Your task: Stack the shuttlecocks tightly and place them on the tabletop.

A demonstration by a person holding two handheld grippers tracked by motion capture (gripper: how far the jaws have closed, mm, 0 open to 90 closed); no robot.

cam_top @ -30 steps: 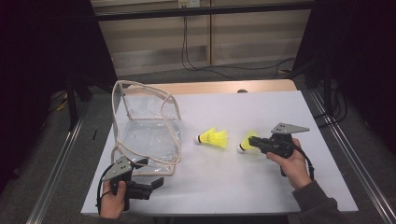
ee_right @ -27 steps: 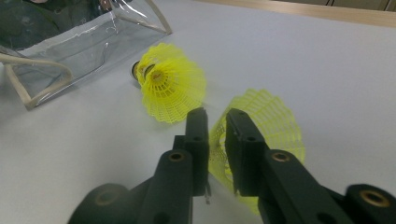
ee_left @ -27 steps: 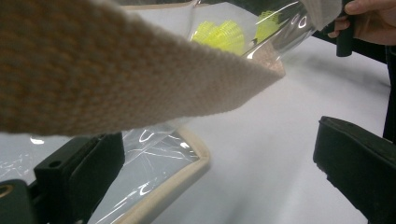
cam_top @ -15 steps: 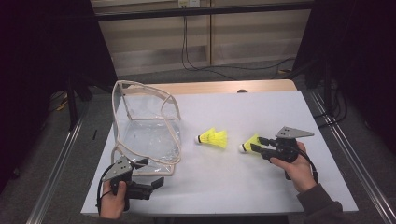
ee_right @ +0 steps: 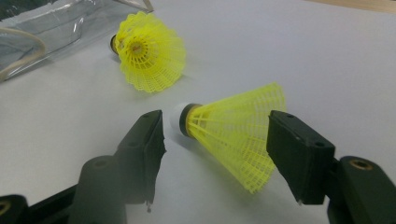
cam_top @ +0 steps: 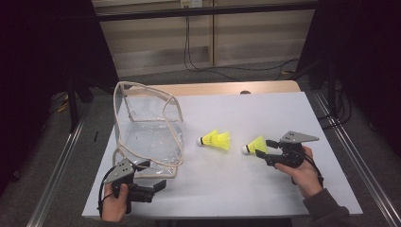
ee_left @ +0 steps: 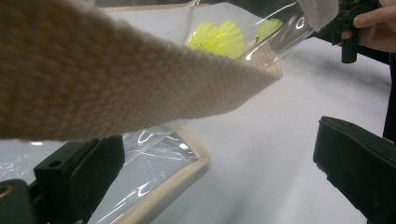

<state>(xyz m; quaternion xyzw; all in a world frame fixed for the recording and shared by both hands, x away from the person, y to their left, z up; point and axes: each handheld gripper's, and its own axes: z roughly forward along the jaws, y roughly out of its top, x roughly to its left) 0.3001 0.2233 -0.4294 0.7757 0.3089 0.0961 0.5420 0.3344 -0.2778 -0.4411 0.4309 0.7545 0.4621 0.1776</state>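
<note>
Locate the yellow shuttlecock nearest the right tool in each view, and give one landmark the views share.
High view: near shuttlecock, right of centre, at the right tool.
Left gripper view: seen through the clear bag, top right of centre.
Right gripper view: centre, between open jaws.
Shared landmark: other shuttlecock.

The right gripper (cam_top: 263,150) is held low with jaws just opened; the left gripper (cam_top: 153,176) is held open.

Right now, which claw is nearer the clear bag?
Left. The left claw sits at the clear bag's near corner, open around its strap. The right claw is across the table, open, straddling a yellow shuttlecock.
</note>
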